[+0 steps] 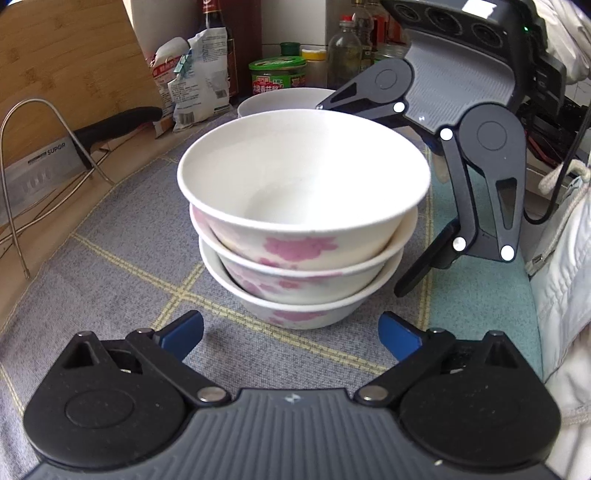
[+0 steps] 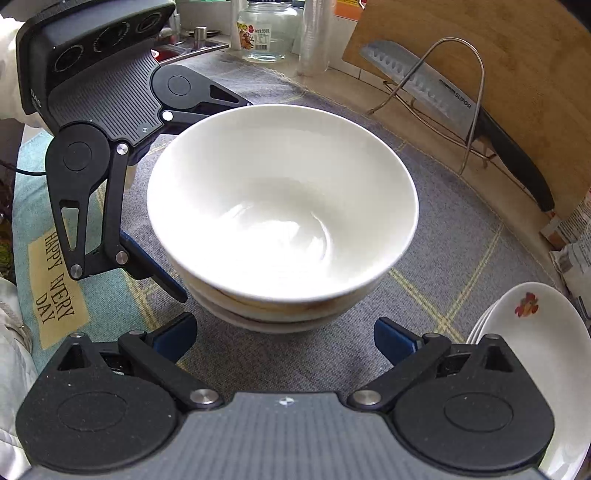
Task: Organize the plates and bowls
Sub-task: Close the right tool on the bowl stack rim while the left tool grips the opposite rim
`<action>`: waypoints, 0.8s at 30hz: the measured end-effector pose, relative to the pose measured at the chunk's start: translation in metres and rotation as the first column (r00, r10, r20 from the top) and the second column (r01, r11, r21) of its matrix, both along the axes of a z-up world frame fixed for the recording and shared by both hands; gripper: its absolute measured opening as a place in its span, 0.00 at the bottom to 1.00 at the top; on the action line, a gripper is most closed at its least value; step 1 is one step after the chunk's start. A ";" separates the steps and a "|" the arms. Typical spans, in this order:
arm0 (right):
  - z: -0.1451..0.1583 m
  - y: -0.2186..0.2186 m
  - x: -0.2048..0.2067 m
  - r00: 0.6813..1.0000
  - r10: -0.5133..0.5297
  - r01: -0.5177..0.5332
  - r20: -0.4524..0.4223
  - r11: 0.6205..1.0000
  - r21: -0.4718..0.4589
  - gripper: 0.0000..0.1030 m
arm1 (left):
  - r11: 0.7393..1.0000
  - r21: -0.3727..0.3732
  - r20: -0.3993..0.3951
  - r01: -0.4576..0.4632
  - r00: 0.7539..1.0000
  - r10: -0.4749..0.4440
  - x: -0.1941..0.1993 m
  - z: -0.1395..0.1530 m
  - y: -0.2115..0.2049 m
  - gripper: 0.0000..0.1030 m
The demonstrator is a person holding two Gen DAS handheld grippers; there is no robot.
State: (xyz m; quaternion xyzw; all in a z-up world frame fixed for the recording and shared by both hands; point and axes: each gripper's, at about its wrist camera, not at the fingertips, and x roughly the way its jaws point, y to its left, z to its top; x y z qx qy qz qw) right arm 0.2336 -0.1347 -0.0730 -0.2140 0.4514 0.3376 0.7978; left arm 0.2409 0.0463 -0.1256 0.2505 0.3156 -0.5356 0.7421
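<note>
Three white bowls with pink flowers stand nested in a stack [image 1: 303, 221] on the grey cloth; the stack also shows in the right wrist view [image 2: 280, 206]. My left gripper [image 1: 291, 332] is open, empty, just in front of the stack's base. My right gripper [image 2: 284, 336] is open and empty, close to the stack from the other side. In the left wrist view the right gripper [image 1: 369, 195] straddles the stack's far right side. A stack of white plates [image 2: 535, 332] with a red print lies to the right. Their rim [image 1: 280, 98] shows behind the bowls.
A bamboo cutting board [image 1: 66, 59] and a cleaver [image 2: 436, 92] lean in a wire rack [image 1: 44, 147]. Bags, bottles and a green tin [image 1: 277, 75] stand at the back. A glass jar [image 2: 266, 29] stands far off. A teal mat [image 2: 55, 266] lies beside the cloth.
</note>
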 end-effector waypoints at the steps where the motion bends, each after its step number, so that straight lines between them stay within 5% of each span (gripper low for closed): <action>1: 0.001 -0.001 0.002 1.000 0.006 -0.006 0.000 1.000 0.009 1.00 | 1.000 -0.006 -0.007 0.013 1.000 -0.013 0.001 0.001 0.000 0.95; 7: 0.002 -0.004 0.010 0.998 0.065 -0.065 -0.022 0.998 0.015 0.87 | 0.998 -0.021 -0.008 0.053 0.999 -0.053 0.005 0.004 -0.007 0.90; 9: 0.004 -0.004 0.013 0.996 0.077 -0.077 -0.036 0.997 0.023 0.86 | 0.998 -0.028 -0.016 0.051 0.999 -0.051 0.007 0.006 -0.006 0.82; 24: 0.014 0.002 0.010 0.995 0.092 -0.091 -0.036 0.996 0.016 0.83 | 0.999 -0.014 0.020 0.052 0.998 -0.051 0.004 0.008 -0.011 0.81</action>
